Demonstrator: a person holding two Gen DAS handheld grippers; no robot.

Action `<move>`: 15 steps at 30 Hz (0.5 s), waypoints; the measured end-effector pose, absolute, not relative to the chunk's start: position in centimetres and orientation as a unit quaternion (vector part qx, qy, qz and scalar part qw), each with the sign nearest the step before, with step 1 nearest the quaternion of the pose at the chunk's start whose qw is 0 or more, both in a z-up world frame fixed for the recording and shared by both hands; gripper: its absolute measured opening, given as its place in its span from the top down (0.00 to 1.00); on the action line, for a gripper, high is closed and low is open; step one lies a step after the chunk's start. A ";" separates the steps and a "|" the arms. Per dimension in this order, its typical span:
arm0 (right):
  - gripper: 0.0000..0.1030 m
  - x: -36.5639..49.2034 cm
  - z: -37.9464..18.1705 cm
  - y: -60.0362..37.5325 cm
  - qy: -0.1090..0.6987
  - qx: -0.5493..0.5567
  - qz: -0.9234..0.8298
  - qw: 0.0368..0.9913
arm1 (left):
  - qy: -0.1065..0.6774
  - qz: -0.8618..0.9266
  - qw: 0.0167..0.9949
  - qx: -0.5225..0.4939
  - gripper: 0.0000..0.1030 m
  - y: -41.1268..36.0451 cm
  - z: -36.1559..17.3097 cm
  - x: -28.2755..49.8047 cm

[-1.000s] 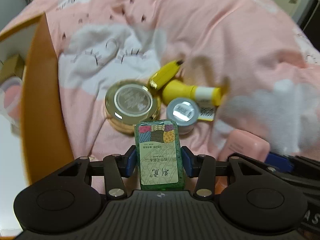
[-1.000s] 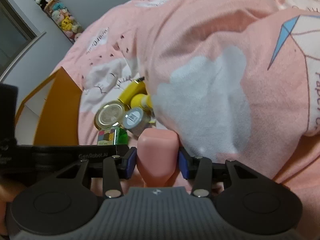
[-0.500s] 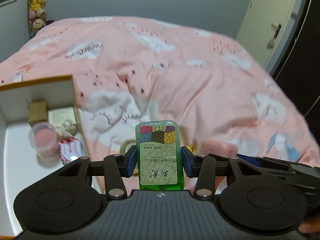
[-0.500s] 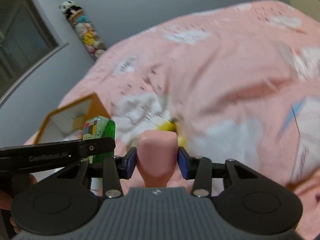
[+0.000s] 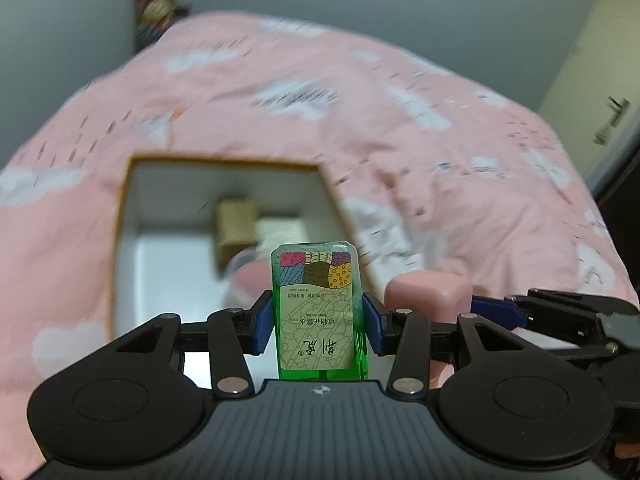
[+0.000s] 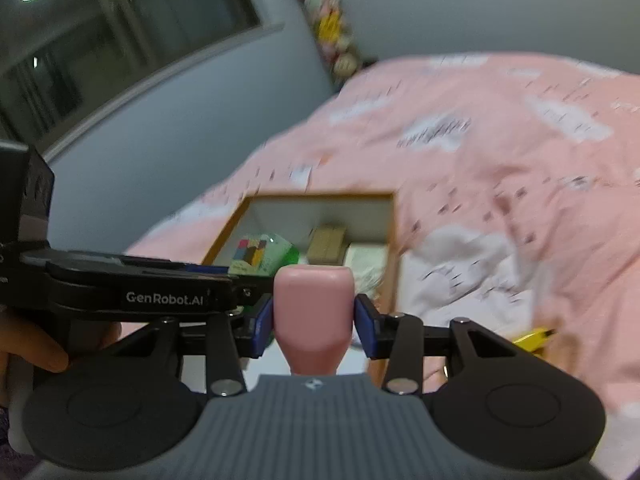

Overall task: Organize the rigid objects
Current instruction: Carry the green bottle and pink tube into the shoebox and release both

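**Both grippers loaded, carrying to the box**

The left gripper [image 5: 319,326] clamps a green toilet-water bottle [image 5: 318,312]; the right gripper [image 6: 314,322] pinches a pink container [image 6: 313,312], perhaps a lotion bottle, though blur hides detail. Both hang above the white-lined storage box [image 5: 168,264] on the pink duvet [image 5: 440,160]. Next, I judge, each needs lowering onto bare floor beside the small cardboard carton [image 5: 236,228] before its fingers part.

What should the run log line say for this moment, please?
left gripper: shut on green bottle | right gripper: shut on pink bottle | both held before open box | neither released
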State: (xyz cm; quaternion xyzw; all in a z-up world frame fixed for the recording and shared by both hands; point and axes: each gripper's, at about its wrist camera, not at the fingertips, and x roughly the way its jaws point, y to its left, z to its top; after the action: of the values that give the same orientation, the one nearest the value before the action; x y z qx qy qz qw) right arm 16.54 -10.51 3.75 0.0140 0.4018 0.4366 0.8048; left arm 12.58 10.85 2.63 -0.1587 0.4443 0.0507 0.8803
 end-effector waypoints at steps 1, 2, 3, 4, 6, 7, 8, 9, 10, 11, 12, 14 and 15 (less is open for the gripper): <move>0.58 16.7 3.2 -9.3 0.413 -0.001 0.437 0.799 | 0.456 0.051 0.874 -0.158 0.50 11.5 2.1 12.6; 0.58 16.6 2.7 -8.6 0.420 -0.015 0.437 0.795 | 0.467 0.051 0.869 -0.152 0.50 11.9 1.5 12.8; 0.58 16.6 2.1 -7.6 0.431 -0.031 0.436 0.789 | 0.479 0.056 0.864 -0.145 0.50 12.2 0.7 13.1; 0.58 16.6 1.4 -6.6 0.442 -0.045 0.436 0.783 | 0.488 0.058 0.860 -0.137 0.50 12.4 0.1 13.3; 0.59 16.7 0.3 -4.6 0.461 -0.077 0.436 0.769 | 0.495 0.061 0.856 -0.134 0.50 12.9 -0.8 13.7; 0.59 16.6 -0.2 -3.9 0.469 -0.091 0.435 0.763 | 0.496 0.062 0.857 -0.128 0.50 13.1 -1.0 13.9; 0.59 16.5 -0.7 -3.0 0.479 -0.106 0.432 0.757 | 0.496 0.065 0.857 -0.121 0.50 13.2 -1.3 14.1; 0.59 16.4 -1.2 -2.5 0.486 -0.118 0.428 0.753 | 0.496 0.068 0.858 -0.113 0.50 13.5 -1.3 14.0; 0.59 16.3 -1.7 -1.7 0.491 -0.134 0.424 0.749 | 0.495 0.070 0.859 -0.107 0.50 13.8 -1.4 14.0; 0.59 16.3 -2.2 -1.1 0.495 -0.149 0.419 0.746 | 0.494 0.071 0.859 -0.110 0.50 14.0 -1.6 14.1; 0.60 16.4 -2.7 -0.5 0.500 -0.164 0.412 0.744 | 0.494 0.069 0.859 -0.117 0.50 14.4 -1.8 14.0; 0.60 16.7 -3.9 0.9 0.510 -0.193 0.396 0.739 | 0.491 0.061 0.858 -0.137 0.50 15.3 -2.2 13.9; 0.60 16.9 -4.4 1.3 0.515 -0.202 0.392 0.735 | 0.489 0.060 0.858 -0.144 0.50 15.5 -2.3 13.9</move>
State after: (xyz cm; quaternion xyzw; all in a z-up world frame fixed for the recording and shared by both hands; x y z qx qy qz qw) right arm 16.89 1.33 -4.38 -0.2024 0.5150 0.3924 0.7348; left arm 13.87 15.53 -2.29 -0.1442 0.4889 0.0605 0.8582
